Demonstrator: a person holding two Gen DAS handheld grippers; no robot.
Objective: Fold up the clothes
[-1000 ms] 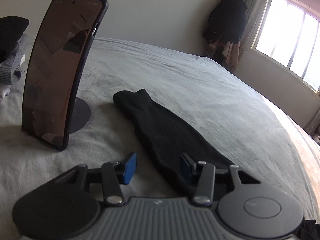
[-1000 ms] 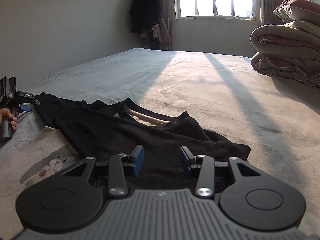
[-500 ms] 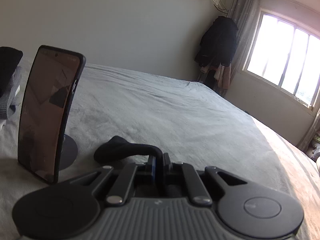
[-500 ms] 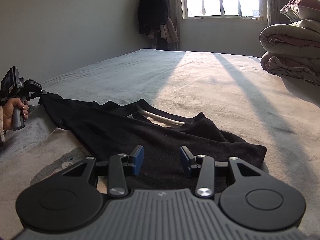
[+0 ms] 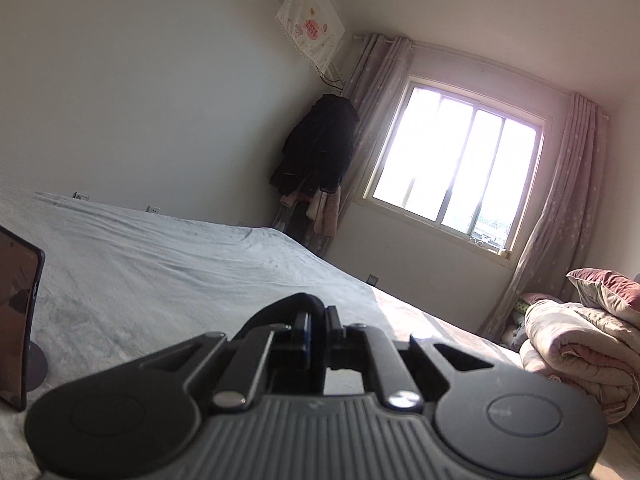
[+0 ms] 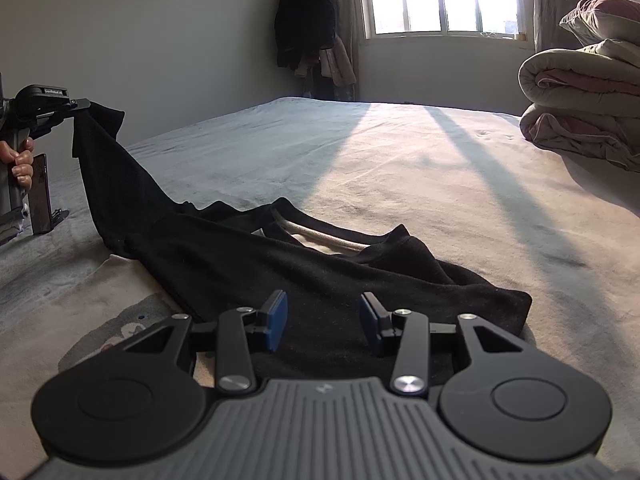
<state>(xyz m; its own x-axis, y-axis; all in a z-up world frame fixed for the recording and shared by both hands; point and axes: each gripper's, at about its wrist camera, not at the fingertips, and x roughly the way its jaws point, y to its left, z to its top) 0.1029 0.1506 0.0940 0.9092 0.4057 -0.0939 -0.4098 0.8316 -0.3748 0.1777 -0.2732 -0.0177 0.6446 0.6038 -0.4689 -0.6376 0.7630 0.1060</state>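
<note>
1. The black garment [image 6: 304,276] lay spread on the bed [image 6: 400,152], its body bunched toward the near edge and its pale-lined collar facing the window end.

2. The left gripper [image 5: 316,322] had its fingers together, clamped on the tip of one sleeve [image 6: 108,168] — a fold of dark cloth humped over the closed pads in the left wrist view. The right wrist view showed that gripper at the far left, held by a hand [image 6: 18,162], with the sleeve pulled off the bed into a taut slope down to the shoulder.

3. The right gripper [image 6: 323,320] sat low over the garment's near hem, fingers apart with black cloth beneath the gap. The pads did not appear to press on anything, so it held nothing.

4. The step in hand looked like the first sleeve fold — sleeve tip gripped and lifted, not yet laid across the body.

5. The next move likely called for carrying the sleeve tip over toward the middle of the garment and laying it flat on the chest. The phone [image 6: 40,194] on its stand stood just beside the left gripper near the bed's left edge, so the swing needed to clear it.

6. The right gripper could pin the hem so the body did not drag along.
</note>
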